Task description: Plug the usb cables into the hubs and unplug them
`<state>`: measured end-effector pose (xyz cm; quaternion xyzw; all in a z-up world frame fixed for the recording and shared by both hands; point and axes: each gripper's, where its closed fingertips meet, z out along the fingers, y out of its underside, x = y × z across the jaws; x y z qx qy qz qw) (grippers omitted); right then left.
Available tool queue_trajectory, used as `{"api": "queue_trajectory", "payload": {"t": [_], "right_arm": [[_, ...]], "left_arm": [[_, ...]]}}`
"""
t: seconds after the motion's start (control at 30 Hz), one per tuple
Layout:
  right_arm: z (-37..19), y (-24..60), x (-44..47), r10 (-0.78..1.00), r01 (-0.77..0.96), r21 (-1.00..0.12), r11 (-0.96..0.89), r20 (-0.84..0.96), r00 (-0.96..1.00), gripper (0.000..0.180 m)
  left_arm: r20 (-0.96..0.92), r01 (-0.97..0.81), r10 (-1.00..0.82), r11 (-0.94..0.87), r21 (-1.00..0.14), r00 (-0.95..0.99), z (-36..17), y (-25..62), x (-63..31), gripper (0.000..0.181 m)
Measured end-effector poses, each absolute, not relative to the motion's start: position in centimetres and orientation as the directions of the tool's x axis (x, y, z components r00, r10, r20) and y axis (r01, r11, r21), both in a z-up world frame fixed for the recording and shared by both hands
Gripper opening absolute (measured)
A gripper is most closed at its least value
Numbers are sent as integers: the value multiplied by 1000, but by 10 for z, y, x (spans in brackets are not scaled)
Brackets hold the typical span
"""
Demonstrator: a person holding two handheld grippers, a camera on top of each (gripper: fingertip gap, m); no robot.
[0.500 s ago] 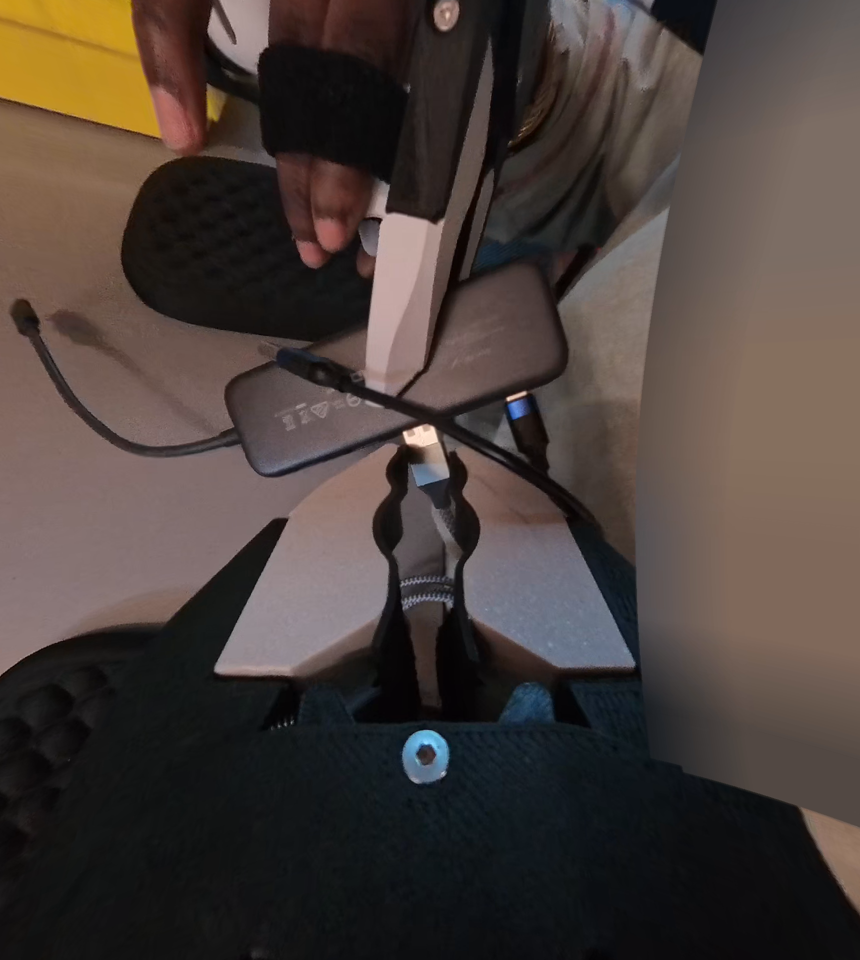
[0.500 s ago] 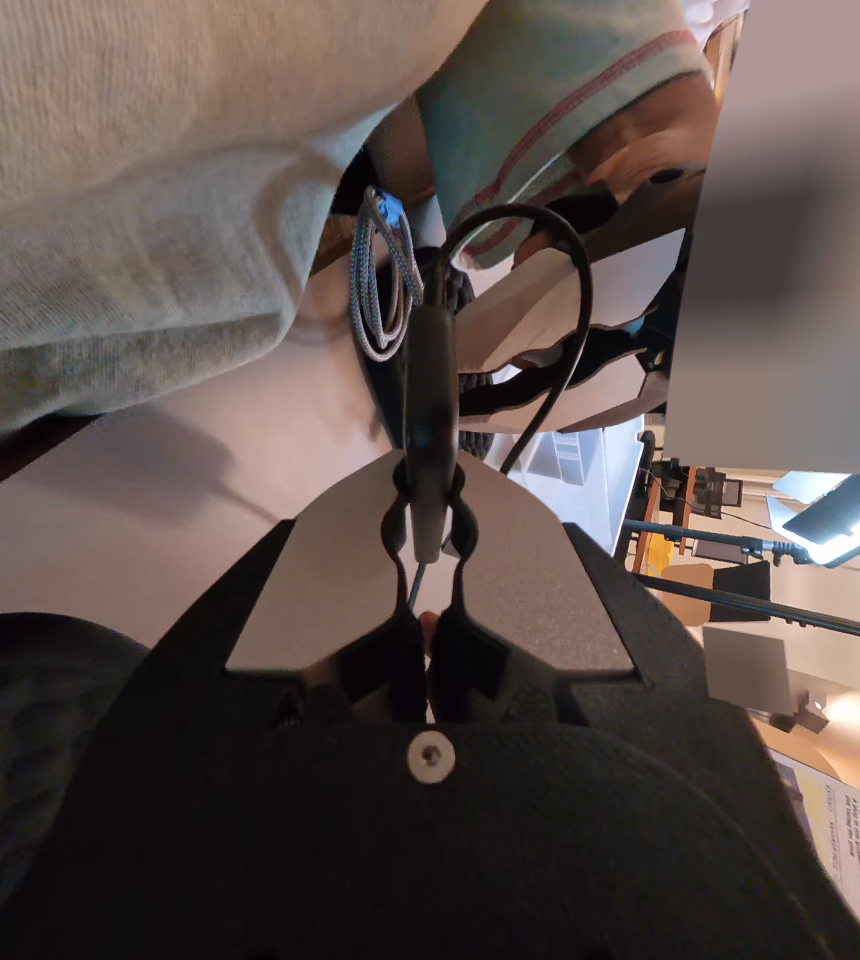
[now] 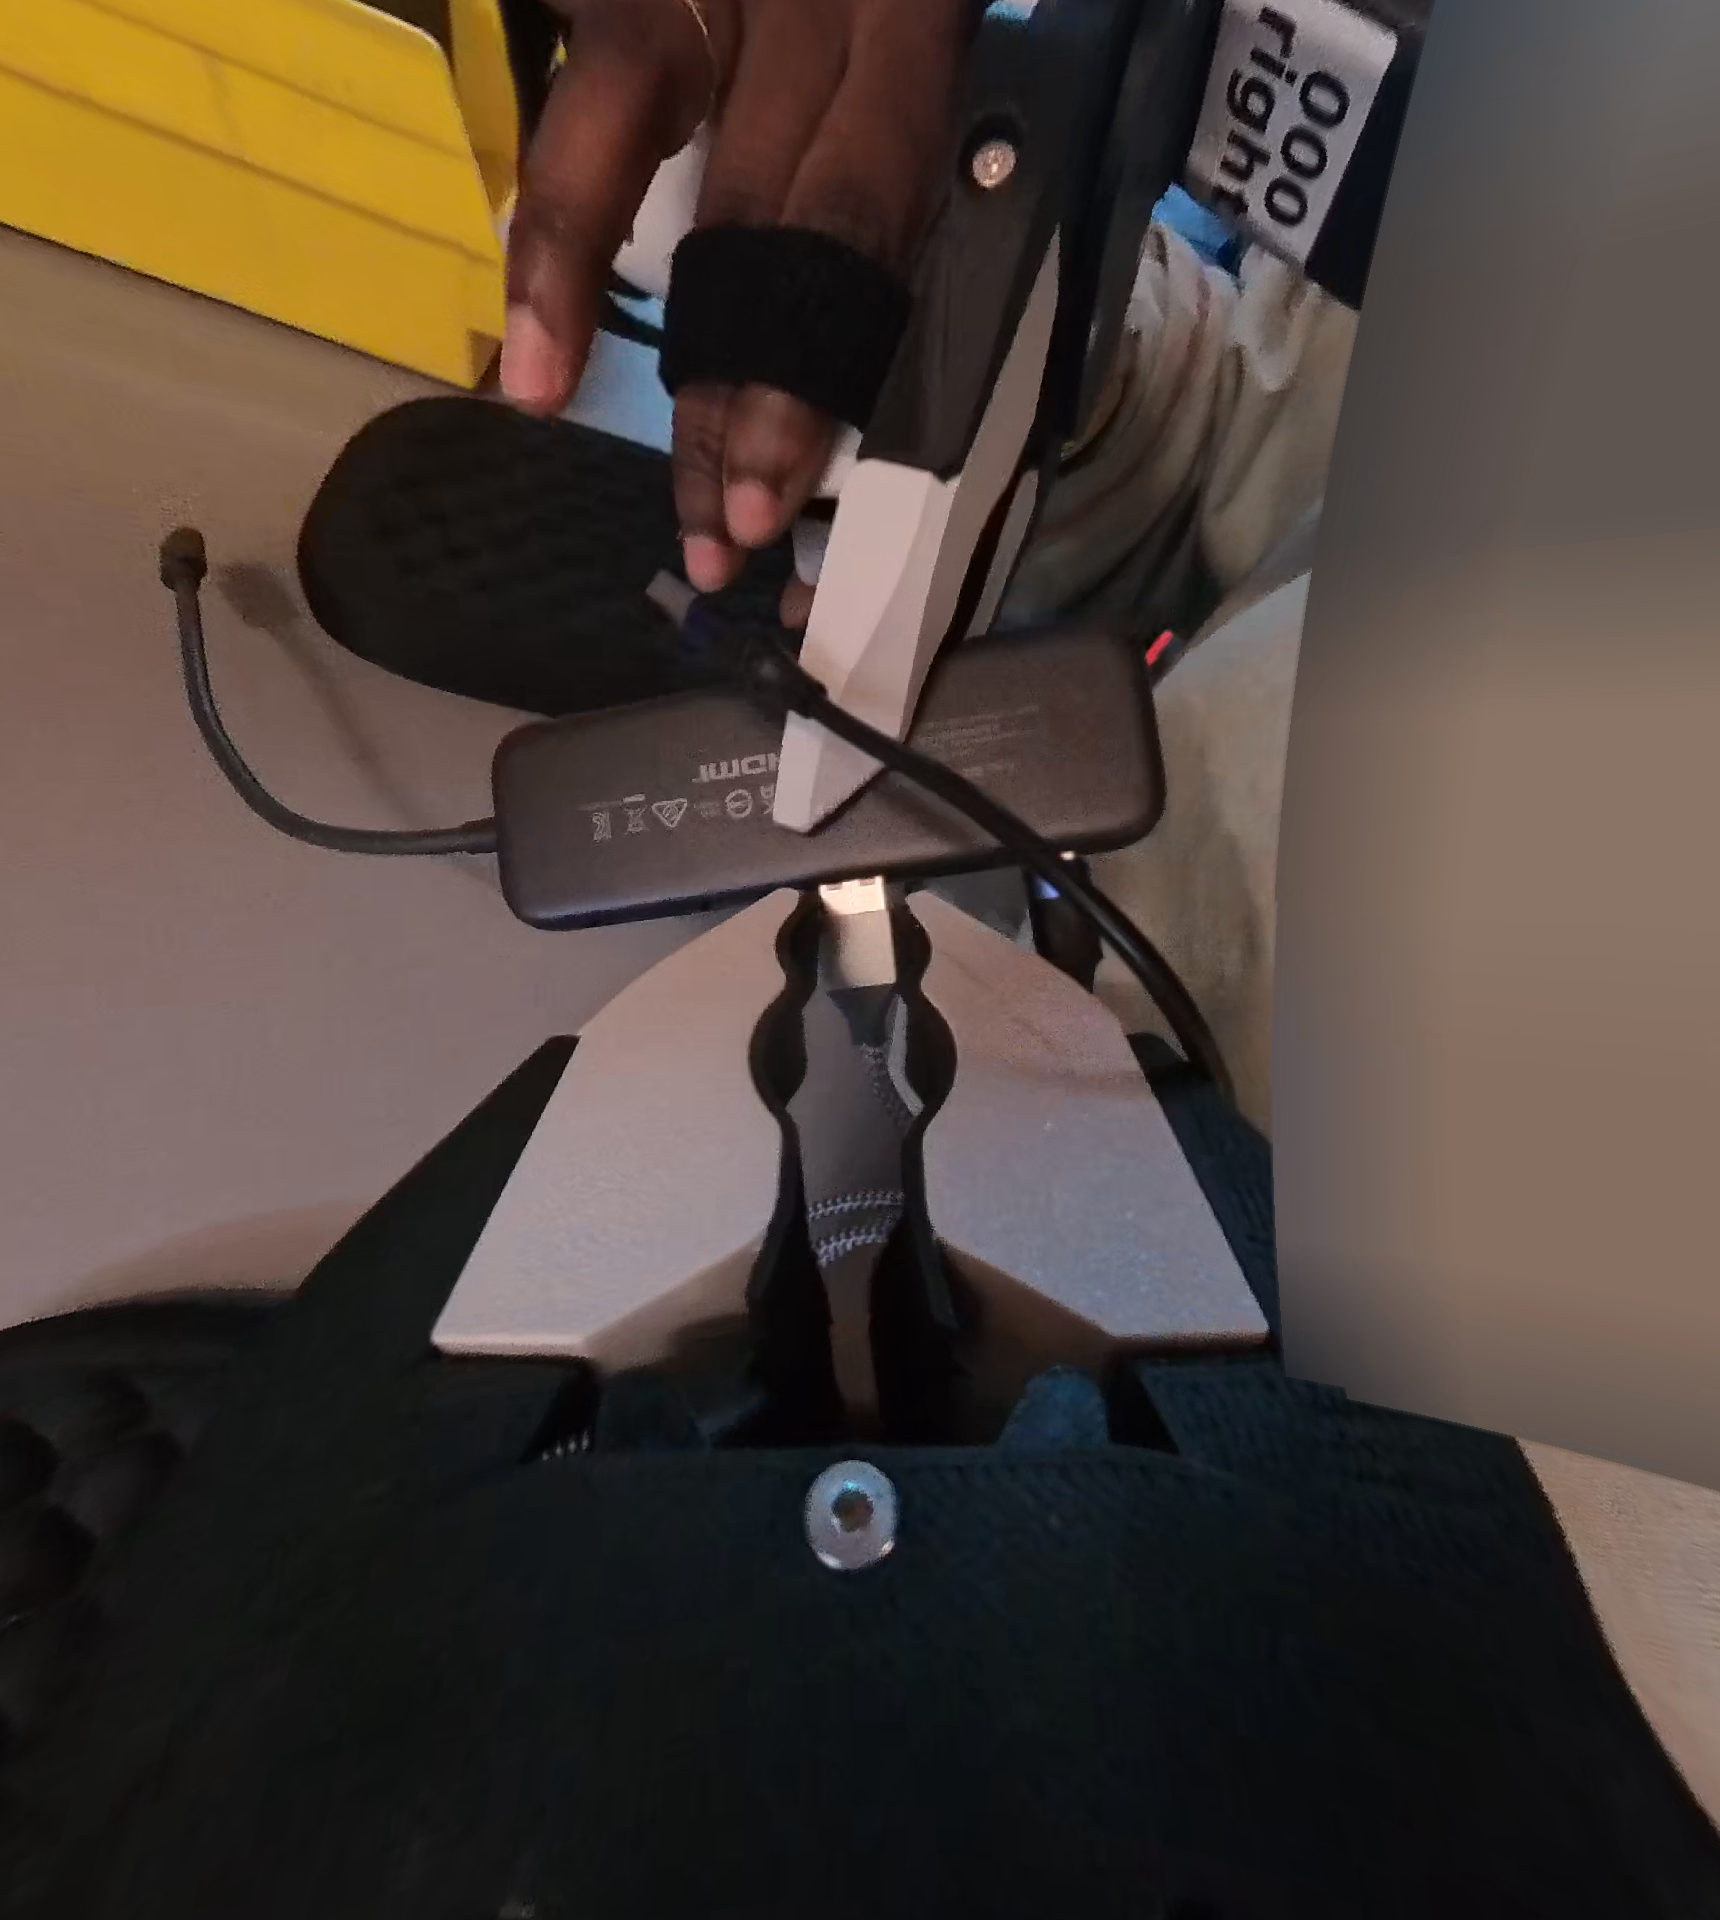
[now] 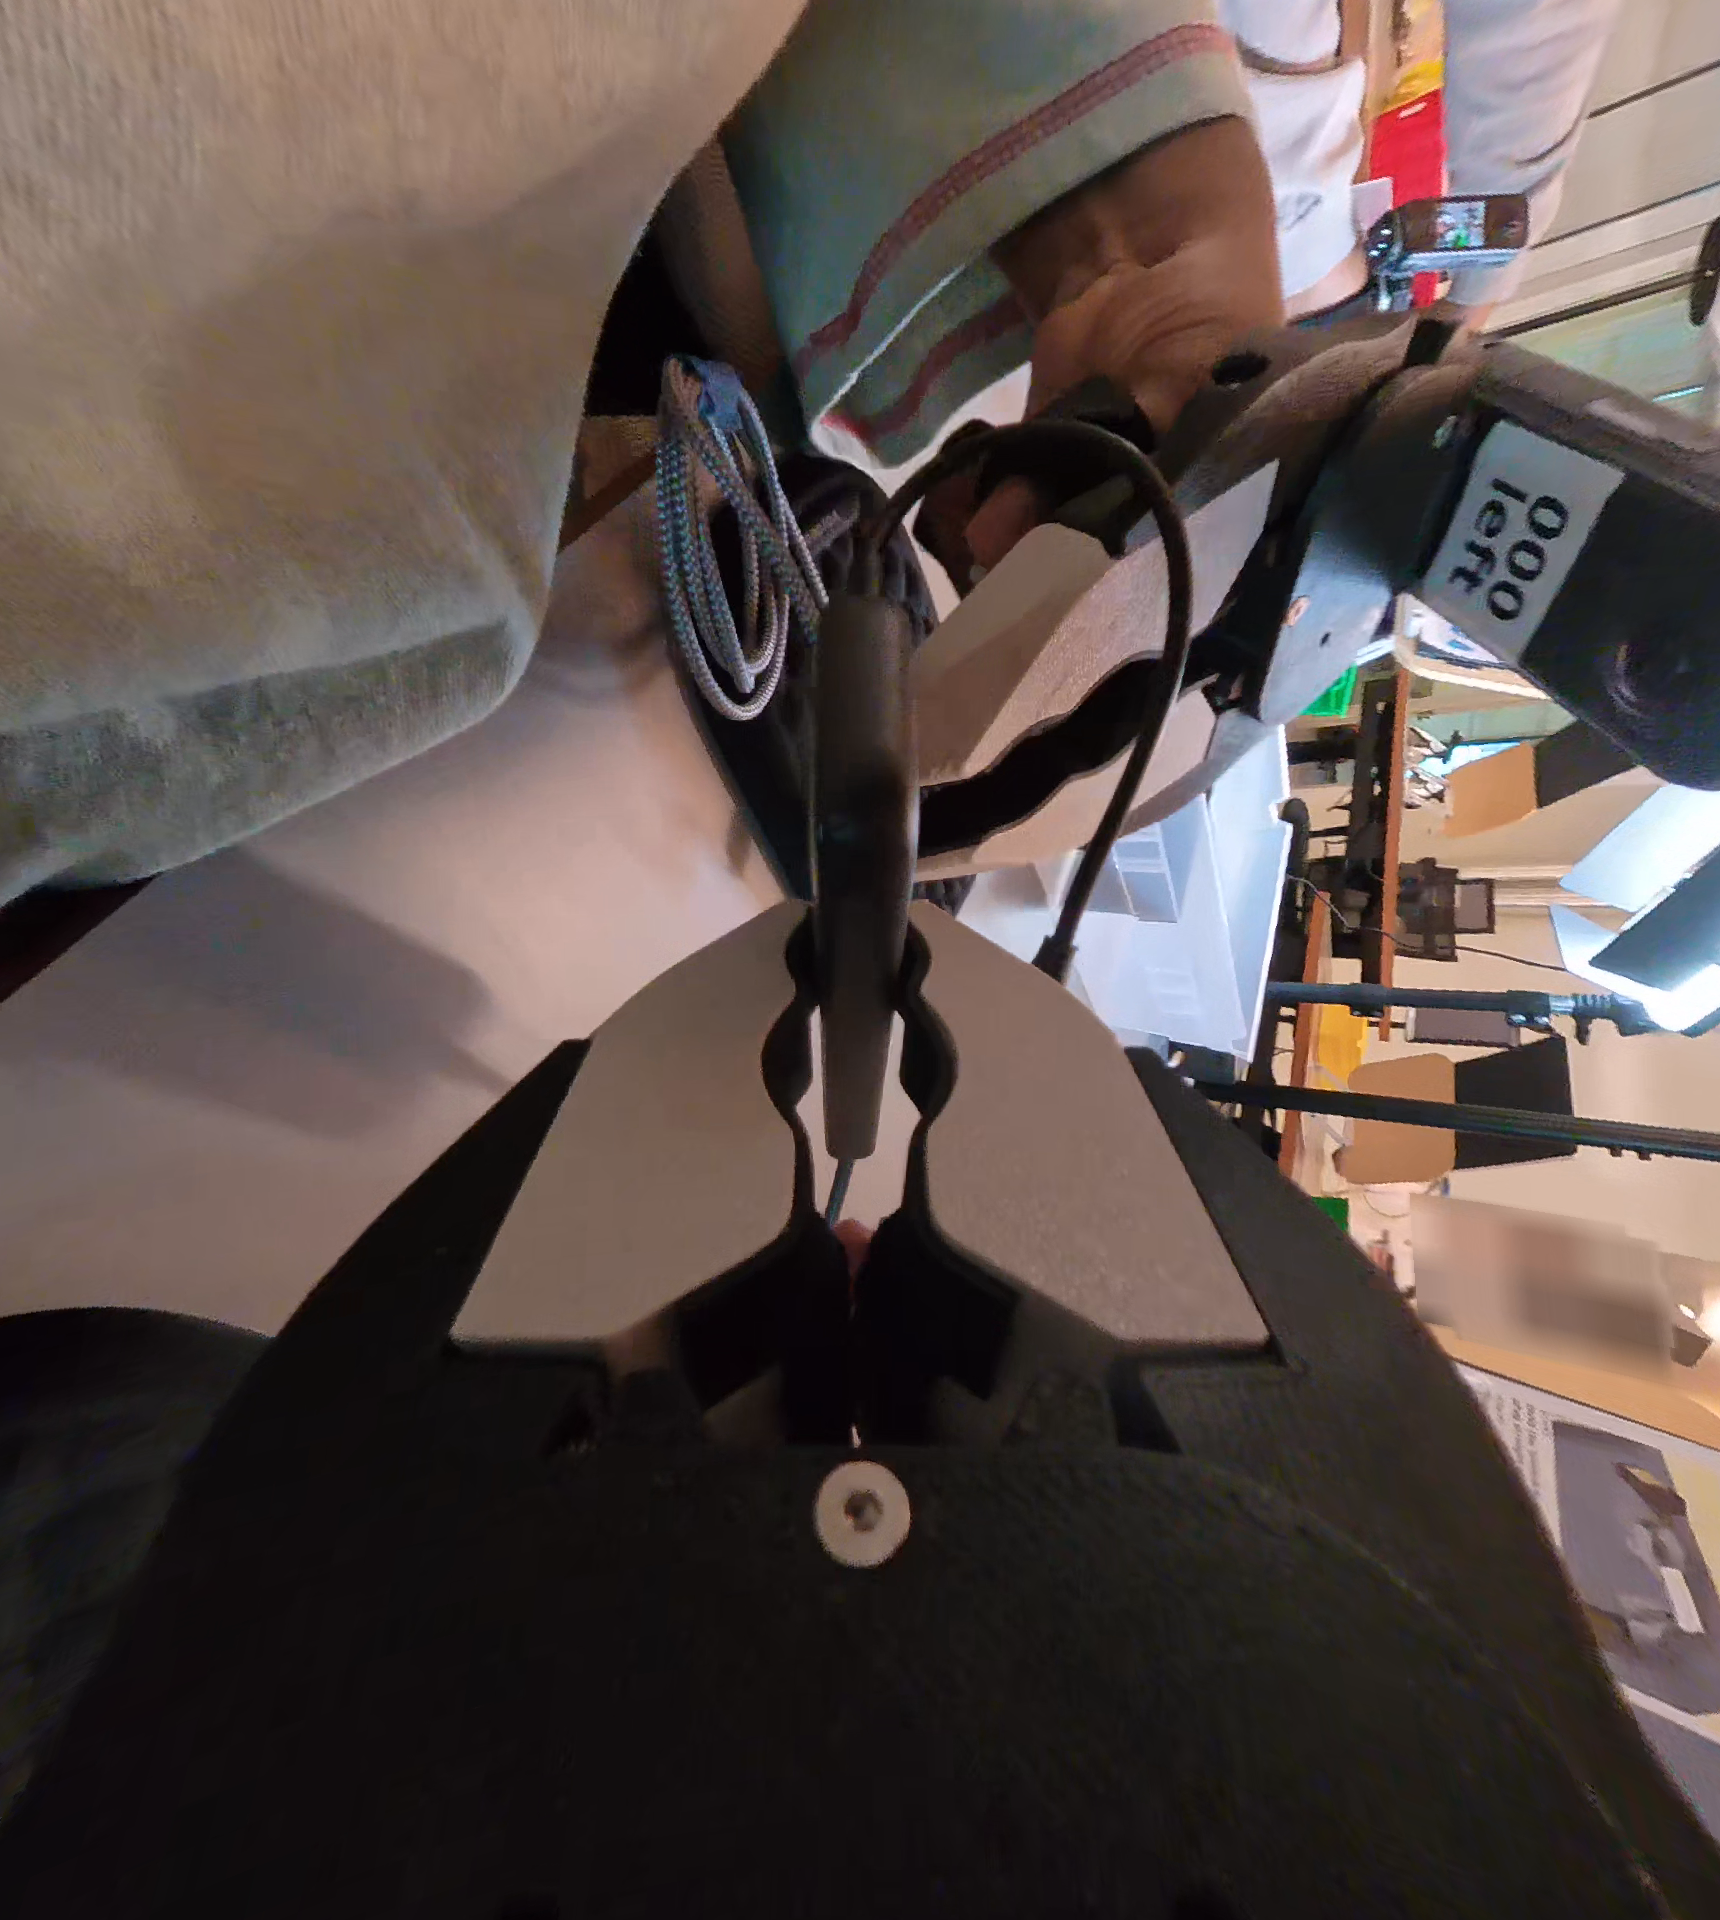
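Note:
My left gripper (image 3: 854, 940) is shut on the silver USB plug (image 3: 856, 925) of a grey braided cable (image 3: 861, 1226). The plug tip sits at the near edge of a dark grey hub (image 3: 825, 795); I cannot tell whether it is in a port. My right gripper (image 4: 856, 951) is shut on that hub (image 4: 861, 831), seen edge-on in its own view, and holds it above the table. In the left wrist view its fingers (image 3: 887, 613) come down onto the hub's top. A thin black cable (image 3: 991, 821) crosses over the hub. The braided cable's coil (image 4: 731, 613) hangs behind the hub.
The hub's own black lead (image 3: 243, 748) trails left over the beige table (image 3: 108, 935). A black padded pad (image 3: 482, 561) and a yellow box (image 3: 212, 156) lie behind. A person's hand (image 3: 731, 312) holds the right gripper. A pale sleeve (image 4: 212, 364) fills the upper left of the right wrist view.
The hub has levelled out from a steeper tilt and the black cable has shifted across it. The plug stays at the hub's near edge.

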<state>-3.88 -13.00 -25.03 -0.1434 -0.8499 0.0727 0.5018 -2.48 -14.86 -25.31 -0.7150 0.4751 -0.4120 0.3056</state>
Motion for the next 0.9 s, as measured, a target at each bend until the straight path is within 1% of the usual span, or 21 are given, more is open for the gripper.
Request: {"api": "queue_trajectory", "payload": {"t": [0.03, 0.07, 0.1, 0.13, 0.17, 0.23, 0.3, 0.4, 0.5, 0.63, 0.7, 0.77, 0.8, 0.83, 0.9], "right_arm": [[-251, -130, -39, 311, 168, -263, 950, 837, -450, 13], [-252, -131, -39, 304, 164, -257, 952, 841, -448, 12], [-253, -131, -39, 300, 167, -251, 953, 843, -445, 12], [-254, -131, -38, 299, 172, -247, 954, 845, -443, 13], [-255, -130, -37, 301, 176, -248, 953, 845, -441, 13], [-255, -131, -37, 308, 168, -259, 951, 844, -439, 12], [-256, -132, -37, 304, 162, -258, 953, 842, -446, 12], [-257, -129, -37, 296, 182, -238, 954, 845, -445, 12], [-251, -134, -36, 318, 168, -272, 948, 845, -429, 12], [-267, -135, -38, 287, 193, -219, 957, 824, -489, 12], [-269, -136, -39, 294, 189, -229, 955, 821, -489, 12], [-260, -131, -39, 300, 187, -240, 952, 844, -444, 12], [-253, -130, -40, 303, 182, -248, 951, 860, -410, 12], [-245, -128, -41, 299, 174, -250, 952, 875, -380, 12], [-225, -115, -40, 273, 207, -219, 954, 917, -290, 12]], "left_arm": [[313, -415, -928, -370, -831, 201, -252, -149, -25, 15], [328, -420, -923, -383, -822, 200, -254, -148, -27, 28], [330, -438, -920, -392, -809, 214, -258, -147, -31, 37], [321, -446, -920, -390, -806, 225, -261, -147, -34, 38], [317, -450, -922, -385, -806, 220, -263, -149, -37, 36], [320, -448, -924, -381, -809, 209, -264, -153, -38, 22], [316, -447, -932, -363, -818, 178, -264, -158, -35, 13], [284, -439, -940, -340, -831, 191, -265, -155, -34, 13], [313, -357, -933, -357, -863, 177, -255, -154, -29, 11], [276, -458, -942, -334, -824, 191, -271, -155, -31, 12], [290, -454, -940, -342, -823, 181, -274, -157, -31, 12], [283, -408, -942, -333, -850, 178, -266, -153, -31, 14], [262, -358, -950, -308, -881, 173, -256, -147, -30, 16], [223, -278, -956, -271, -922, 191, -238, -140, -33, 19], [108, -110, -962, -140, -984, 251, -198, -124, -49, 33]]}}
